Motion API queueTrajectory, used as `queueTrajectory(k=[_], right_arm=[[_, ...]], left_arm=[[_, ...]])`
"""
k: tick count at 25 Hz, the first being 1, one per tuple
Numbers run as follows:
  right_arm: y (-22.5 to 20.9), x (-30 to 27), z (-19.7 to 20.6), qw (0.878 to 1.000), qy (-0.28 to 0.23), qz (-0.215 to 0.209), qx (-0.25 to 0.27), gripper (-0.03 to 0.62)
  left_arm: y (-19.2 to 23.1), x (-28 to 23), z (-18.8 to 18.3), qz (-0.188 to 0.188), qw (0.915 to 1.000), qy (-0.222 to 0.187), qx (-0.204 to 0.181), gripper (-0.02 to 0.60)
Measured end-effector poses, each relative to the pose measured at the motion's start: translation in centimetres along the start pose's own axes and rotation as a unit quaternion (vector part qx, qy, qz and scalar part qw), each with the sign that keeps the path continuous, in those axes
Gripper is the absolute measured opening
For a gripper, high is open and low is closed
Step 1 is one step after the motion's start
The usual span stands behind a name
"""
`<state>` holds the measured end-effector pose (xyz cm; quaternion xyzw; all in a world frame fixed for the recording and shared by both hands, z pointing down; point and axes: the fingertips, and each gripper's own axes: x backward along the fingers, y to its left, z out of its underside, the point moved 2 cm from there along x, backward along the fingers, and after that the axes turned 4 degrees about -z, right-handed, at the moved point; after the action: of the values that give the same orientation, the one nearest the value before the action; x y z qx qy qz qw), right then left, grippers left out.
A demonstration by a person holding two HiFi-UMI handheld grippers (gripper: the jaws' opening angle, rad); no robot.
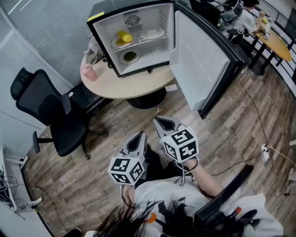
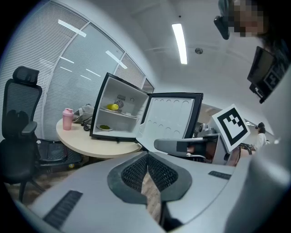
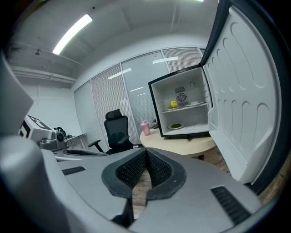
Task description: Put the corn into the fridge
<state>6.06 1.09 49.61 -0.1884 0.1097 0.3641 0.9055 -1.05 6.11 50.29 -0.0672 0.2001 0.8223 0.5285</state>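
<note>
The corn lies on a plate on the upper shelf of the fridge, well apart from both grippers. The left hand-held gripper and the right hand-held gripper are held low over the wooden floor, side by side. Both point toward the fridge. Each has its jaws pressed together with nothing between them.

The fridge stands on a round table with its door swung wide. The door hangs out past the table edge, ahead of the right hand-held gripper. A plate of green food sits on the fridge's lower level. A pink bottle stands on the table left of the fridge, and a black office chair stands farther left on the floor.

The left gripper view shows the right hand-held gripper's marker cube beside it. The right gripper view looks past the door's inner face to the corn.
</note>
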Motion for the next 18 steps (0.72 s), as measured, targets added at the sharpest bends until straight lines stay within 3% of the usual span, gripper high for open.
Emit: queueTrajectory(k=[18], right_arm=[[-0.3,-1.2,-0.8,1.0,0.006,-0.006,0.017,0.017]], left_arm=[[1.0,-0.3,-1.3,-0.011,0.9999,-0.012,-0.003,0.011]])
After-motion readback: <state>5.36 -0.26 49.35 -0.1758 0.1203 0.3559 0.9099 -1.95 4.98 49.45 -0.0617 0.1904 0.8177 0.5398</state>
